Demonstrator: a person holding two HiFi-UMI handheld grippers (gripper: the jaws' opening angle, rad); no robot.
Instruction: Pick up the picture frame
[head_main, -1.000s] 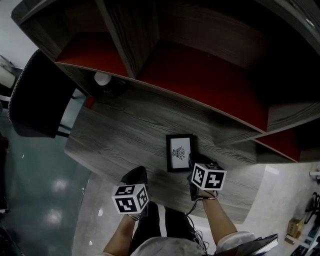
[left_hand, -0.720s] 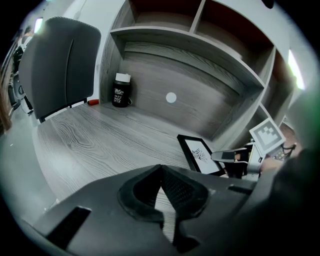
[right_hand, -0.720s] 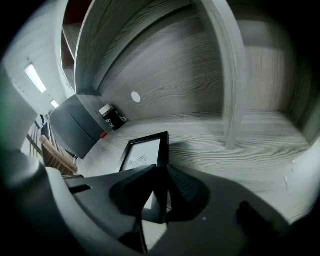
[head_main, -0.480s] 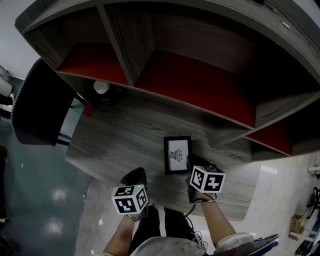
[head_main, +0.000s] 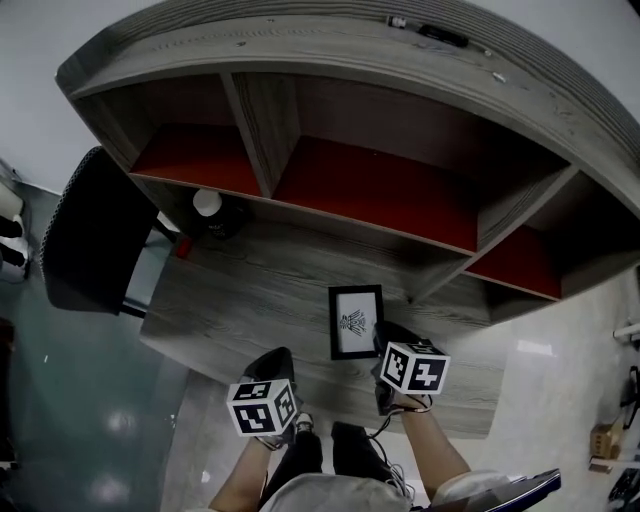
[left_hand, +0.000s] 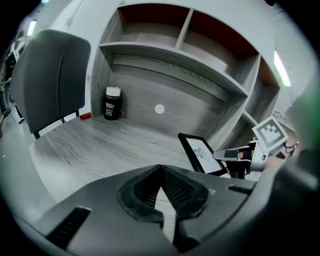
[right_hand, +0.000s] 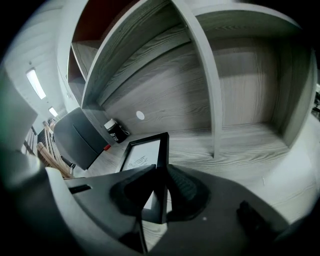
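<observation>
Your right gripper (right_hand: 161, 187) is clenched on the black-rimmed picture frame with a white print (right_hand: 150, 155); in the right gripper view the frame's right-hand rail stands between the two pads, both pressing on it; the rest of the frame reaches away from the jaws toward the left. From the head view the frame (head_main: 356, 321) is over the grey wood-grain desk (head_main: 250, 290), towards its front and right of the middle, with the right gripper (head_main: 385, 340) at its near right corner. In the left gripper view the frame (left_hand: 202, 154) looks tilted; whether its far edge touches the desk you cannot tell. Your left gripper (left_hand: 161, 182) has its jaws closed with nothing between them; it hangs over the desk's front edge, left of the frame and well apart from it (head_main: 272, 360). A dark jar with a white lid (left_hand: 112, 102) stands at the back left of the desk, a small red object (left_hand: 85, 116) just beside it; a black chair (head_main: 90, 235) is off the desk's left end.
</observation>
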